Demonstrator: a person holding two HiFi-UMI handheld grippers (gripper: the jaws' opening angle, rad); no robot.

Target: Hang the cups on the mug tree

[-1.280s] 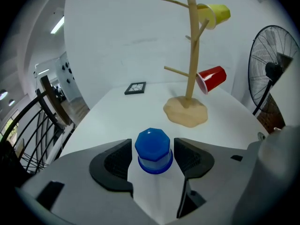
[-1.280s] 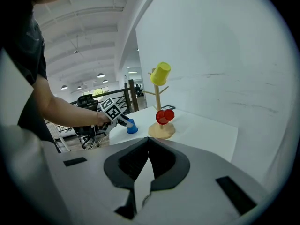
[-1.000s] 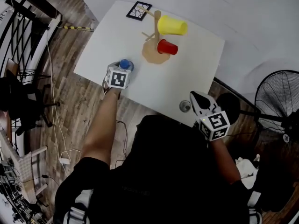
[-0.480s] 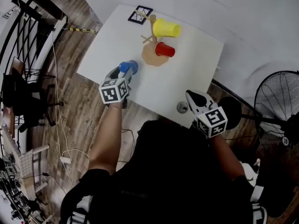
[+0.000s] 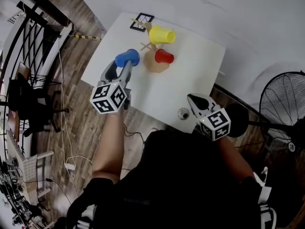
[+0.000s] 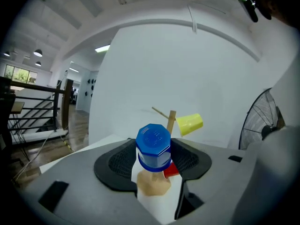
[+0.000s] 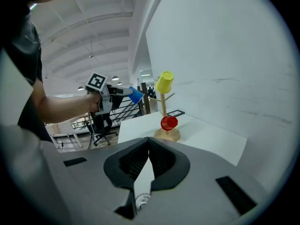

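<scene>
the blue cup (image 5: 127,58) is up in the air, off the table, just to the near left of the mug tree (image 5: 151,46) in the head view. it is clamped between the two pads of the left gripper (image 5: 123,65), whose jaws stand wide around it. in the left gripper view the cup's (image 6: 153,146) eight-sided closed end faces the camera, with the tree's trunk (image 6: 172,121) right behind it.

the wooden mug tree stands on its flat base on the white table (image 5: 190,80). a yellow cup (image 5: 161,34) hangs on an upper peg, on the tree's far right side. a red cup (image 5: 164,56) hangs lower down, close above the base. a bare peg sticks out on the tree's left, toward the blue cup.

beyond the tree, at the table's far corner, lies a black-framed marker card (image 5: 142,22).

the right gripper (image 5: 193,99) hovers well to the near right of the tree, over the table's near edge. its jaws (image 7: 149,146) are pressed together with nothing between them. a small round metal thing (image 5: 183,113) lies just beside it. a standing fan (image 5: 286,104) is on the floor, far right of the tree.
</scene>
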